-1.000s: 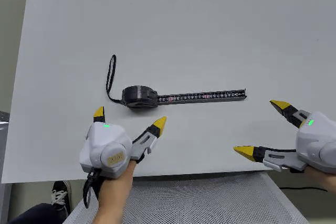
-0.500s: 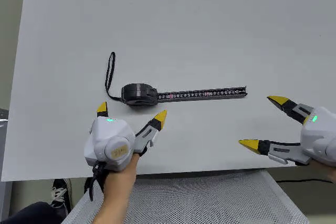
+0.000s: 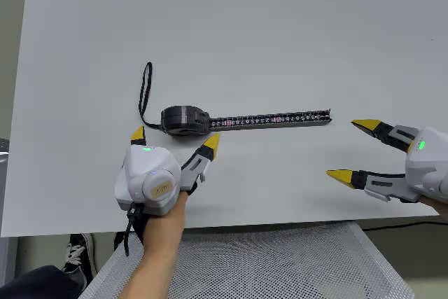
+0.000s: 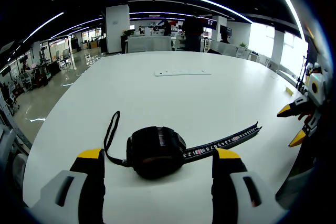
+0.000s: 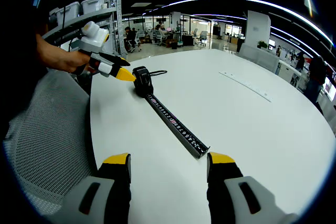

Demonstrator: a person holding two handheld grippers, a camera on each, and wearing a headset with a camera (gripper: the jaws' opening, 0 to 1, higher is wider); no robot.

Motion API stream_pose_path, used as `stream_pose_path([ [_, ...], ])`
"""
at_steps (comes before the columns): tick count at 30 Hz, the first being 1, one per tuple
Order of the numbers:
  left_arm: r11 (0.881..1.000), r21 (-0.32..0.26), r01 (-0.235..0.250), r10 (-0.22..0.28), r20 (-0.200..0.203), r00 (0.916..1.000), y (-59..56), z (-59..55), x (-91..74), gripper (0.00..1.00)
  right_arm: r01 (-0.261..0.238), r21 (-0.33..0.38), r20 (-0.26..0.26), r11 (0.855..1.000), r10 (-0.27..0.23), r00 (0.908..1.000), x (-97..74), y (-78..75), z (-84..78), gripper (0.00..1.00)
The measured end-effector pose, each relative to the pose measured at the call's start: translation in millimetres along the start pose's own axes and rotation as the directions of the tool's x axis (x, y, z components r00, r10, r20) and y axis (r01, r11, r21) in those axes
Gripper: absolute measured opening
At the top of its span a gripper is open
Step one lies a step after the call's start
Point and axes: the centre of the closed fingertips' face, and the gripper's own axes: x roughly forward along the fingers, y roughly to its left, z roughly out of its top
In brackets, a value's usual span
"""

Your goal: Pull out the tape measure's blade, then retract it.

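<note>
Tape measure [image 3: 185, 120] lies on white table [image 3: 280, 33], left gripper [image 3: 175, 138] just before its case, 2 jaws wide apart and empty, right gripper [image 3: 352, 150] near the tip, also wide apart and empty, blade [image 3: 273, 119] is extended flat, strap [image 3: 145, 96] behind case.

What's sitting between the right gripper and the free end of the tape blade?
Nothing: in the head view, just bare white table separates the open right gripper from the blade's end.
</note>
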Motion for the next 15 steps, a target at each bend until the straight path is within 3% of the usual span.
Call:
stream_pose_path([
  [15,0.999,-0.032,-0.027,0.027,-0.001,0.9996,-0.9,-2.4,13.9,0.77,-0.070,-0.067,-0.011,0.995,0.069,0.9976,6.3,-14.7,-6.0,0.47],
])
